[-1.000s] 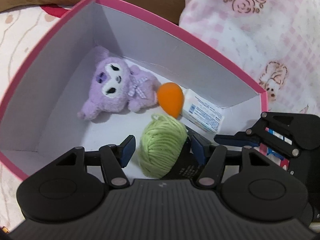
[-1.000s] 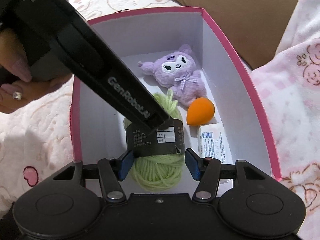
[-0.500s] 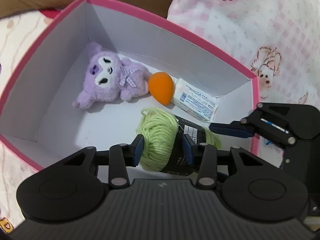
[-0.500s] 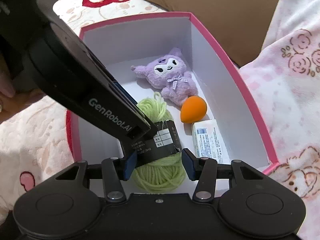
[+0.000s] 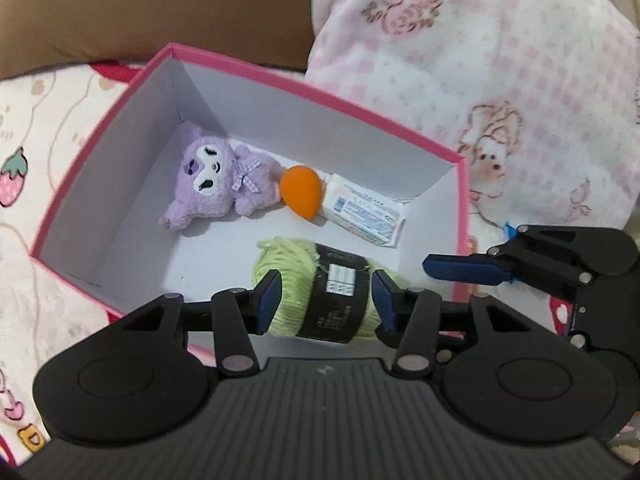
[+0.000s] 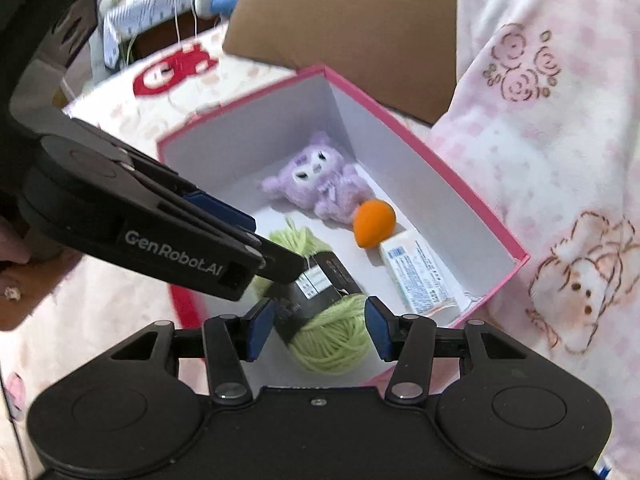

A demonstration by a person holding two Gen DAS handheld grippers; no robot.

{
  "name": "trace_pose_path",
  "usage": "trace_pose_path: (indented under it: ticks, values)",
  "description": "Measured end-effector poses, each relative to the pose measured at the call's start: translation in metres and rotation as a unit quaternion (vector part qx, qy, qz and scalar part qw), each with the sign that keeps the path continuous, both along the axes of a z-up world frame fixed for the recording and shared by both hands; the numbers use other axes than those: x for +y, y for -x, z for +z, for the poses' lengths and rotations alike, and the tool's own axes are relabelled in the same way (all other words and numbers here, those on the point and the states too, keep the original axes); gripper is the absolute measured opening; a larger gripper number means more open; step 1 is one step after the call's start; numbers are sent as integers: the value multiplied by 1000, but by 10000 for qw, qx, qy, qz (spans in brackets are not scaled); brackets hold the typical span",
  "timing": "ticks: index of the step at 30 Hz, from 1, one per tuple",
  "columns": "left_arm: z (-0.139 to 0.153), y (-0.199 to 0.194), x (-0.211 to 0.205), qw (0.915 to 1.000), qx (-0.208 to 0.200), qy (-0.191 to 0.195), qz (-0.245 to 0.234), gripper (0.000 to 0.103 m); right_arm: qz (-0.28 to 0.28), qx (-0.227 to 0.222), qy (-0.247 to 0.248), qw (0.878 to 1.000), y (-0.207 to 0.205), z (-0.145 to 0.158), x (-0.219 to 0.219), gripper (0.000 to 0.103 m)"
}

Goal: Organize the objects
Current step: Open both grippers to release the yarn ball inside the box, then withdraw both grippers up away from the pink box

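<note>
A green yarn ball point(image 5: 296, 268) with a black label lies on the floor of the pink box point(image 5: 320, 92), near its front wall. My left gripper point(image 5: 326, 302) hovers above it, jaws opening, pads clear of the yarn. In the right wrist view the yarn ball point(image 6: 332, 336) shows below my right gripper point(image 6: 318, 328), whose jaws are also opening and hold nothing. The left gripper point(image 6: 276, 264) reaches in from the left over the label. The right gripper point(image 5: 440, 270) stands past the box's right wall.
Further back in the box lie a purple plush point(image 5: 216, 176), an orange egg-shaped sponge point(image 5: 302, 194) and a white packet point(image 5: 362, 214). A pink blanket point(image 5: 480, 80) piles up on the right, a brown cushion point(image 5: 140, 8) behind. A hand point(image 6: 12, 288) shows at the left edge.
Both grippers have lifted and drawn back from the box. The left jaws narrowed around the yarn ball, then widened; the yarn now rests on the box floor.
</note>
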State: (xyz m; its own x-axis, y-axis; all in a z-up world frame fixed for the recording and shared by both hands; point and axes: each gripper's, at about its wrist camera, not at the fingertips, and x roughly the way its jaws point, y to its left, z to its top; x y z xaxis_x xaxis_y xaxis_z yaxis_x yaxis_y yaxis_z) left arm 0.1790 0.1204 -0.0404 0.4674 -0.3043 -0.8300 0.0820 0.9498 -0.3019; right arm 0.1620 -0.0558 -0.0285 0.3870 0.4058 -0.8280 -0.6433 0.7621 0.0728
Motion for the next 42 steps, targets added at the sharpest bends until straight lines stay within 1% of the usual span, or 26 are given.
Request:
trace_pose_path:
  ticks: [5, 11, 16, 18, 20, 23, 27, 31, 35, 37, 40, 42]
  values:
    - [30, 18, 4, 9999, -111, -51, -83, 57, -150, -10, -174, 9997, 17, 19, -3, 59]
    - [59, 40, 4, 9995, -185, -126, -232, 59, -292, -79, -140, 9994, 37, 40, -12, 60]
    - [76, 60, 0, 9991, -93, -198, -372, 60, -330, -215, -173, 9991, 55, 59, -20, 61]
    - [83, 68, -1, 9991, -78, -196, -369, 60, -357, -264, -189, 9988, 63, 67, -23, 67]
    - [92, 77, -3, 9990, -85, -221, -375, 61, -480, -367, 32, 9982, 71, 73, -23, 72]
    - [104, 91, -5, 9988, -124, -225, -418, 64, -493, -403, 35, 9980, 82, 81, -27, 73]
    - [119, 108, -10, 9980, -185, -157, -577, 67, -568, -470, 94, 9972, 97, 91, -31, 78]
    - [126, 118, -16, 9972, -215, -153, -698, 69, -614, -474, 81, 9970, 111, 98, -35, 80]
    - [128, 128, -23, 9960, -107, -23, -882, 71, -599, -443, 11, 9972, 125, 104, -40, 80]
    - [129, 134, -27, 9956, -86, -27, -938, 71, -604, -425, 9, 9973, 131, 105, -43, 80]
    - [131, 142, -33, 9947, -133, -125, -1014, 75, -538, -391, 13, 9978, 140, 106, -48, 83]
    - [132, 145, -37, 9940, -118, -153, -1078, 78, -496, -410, 14, 9979, 146, 107, -51, 88]
